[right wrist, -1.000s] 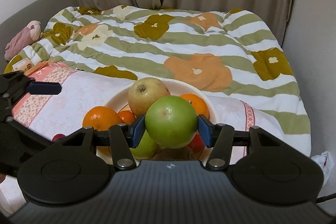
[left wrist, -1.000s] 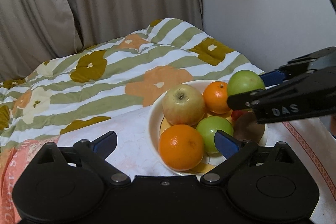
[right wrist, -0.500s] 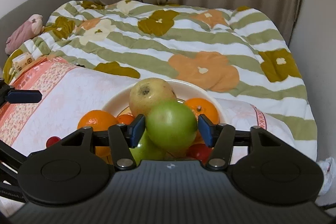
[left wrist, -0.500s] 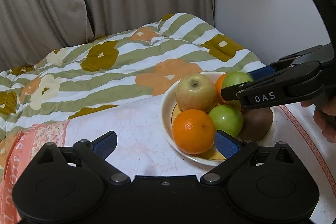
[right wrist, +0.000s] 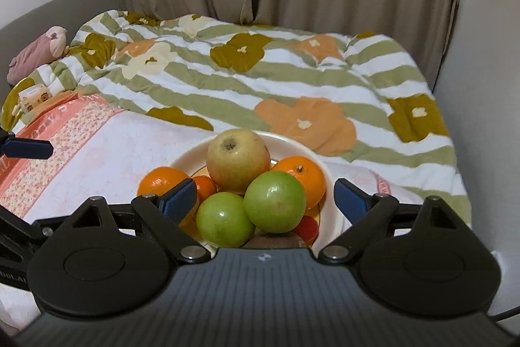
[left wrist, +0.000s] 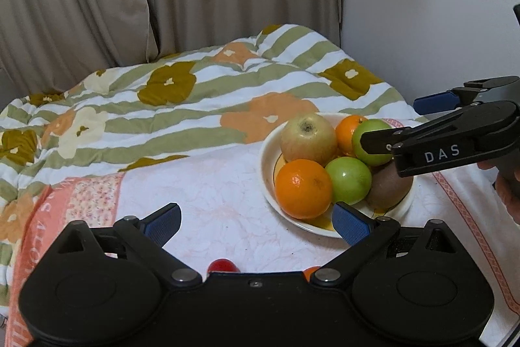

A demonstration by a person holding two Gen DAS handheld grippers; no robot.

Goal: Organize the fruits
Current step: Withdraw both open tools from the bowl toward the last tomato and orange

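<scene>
A cream bowl (left wrist: 265,165) on the pale cloth holds a yellow apple (left wrist: 308,139), a big orange (left wrist: 303,188), a mandarin (left wrist: 347,130), a kiwi (left wrist: 390,187) and two green apples. The upper green apple (right wrist: 274,200) rests on the pile beside the lower one (right wrist: 224,218). My right gripper (right wrist: 265,197) straddles the upper apple; its jaws are opening and both blue pads stand clear of it. My left gripper (left wrist: 256,221) is open over bare cloth left of the bowl, with nothing between its fingers.
A small red fruit (left wrist: 222,265) and a bit of an orange one (left wrist: 310,270) lie on the cloth just under my left gripper. A striped flowered quilt (right wrist: 292,77) fills the bed behind, with curtains, a wall at right, and a pink plush toy (right wrist: 35,52).
My right gripper's jaws have spread and let go of the green apple, which now sits on the pile in the bowl. My left gripper has drawn back a little from the bowl.
</scene>
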